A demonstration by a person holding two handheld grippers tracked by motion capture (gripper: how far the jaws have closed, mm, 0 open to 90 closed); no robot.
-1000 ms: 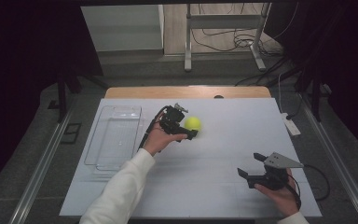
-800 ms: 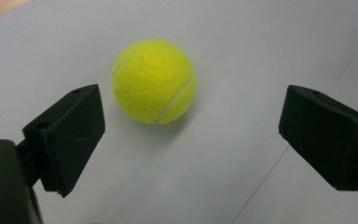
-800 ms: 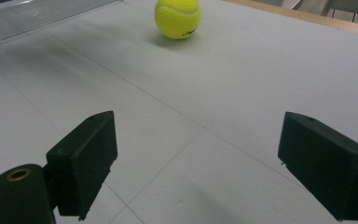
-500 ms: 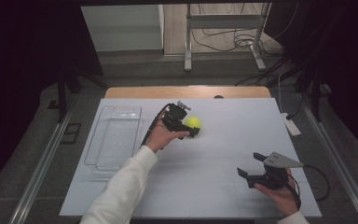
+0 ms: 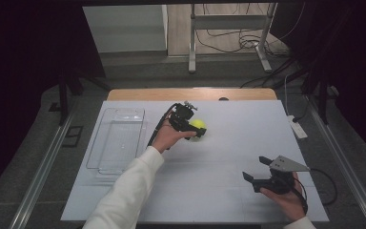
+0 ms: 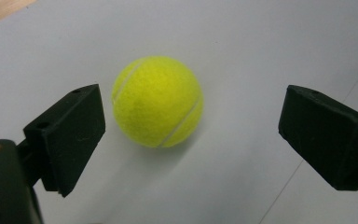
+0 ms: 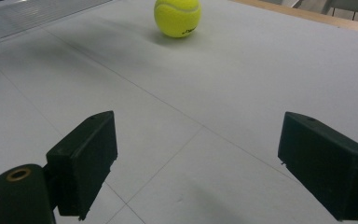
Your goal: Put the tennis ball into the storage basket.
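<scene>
A yellow-green tennis ball [image 5: 199,125] rests on the white table [image 5: 219,152] a little left of centre, toward the far side. My left gripper [image 5: 194,127] is open, one jaw on each side of the ball and neither touching it. In the left gripper view the ball [image 6: 157,100] lies just beyond the gap of that gripper [image 6: 191,135]. My right gripper [image 5: 254,168] is open and holds nothing near the front right of the table. In the right gripper view this gripper [image 7: 196,158] points across the table at the distant ball [image 7: 177,17].
A clear plastic tray [image 5: 95,143] lies on the left of the table, and its corner [image 7: 37,14] shows in the right gripper view. A white power strip [image 5: 297,128] sits at the right edge. A wooden strip [image 5: 190,94] runs along the far edge.
The left gripper has crept slightly toward the ball. The ball and the right gripper have stayed where they were.
</scene>
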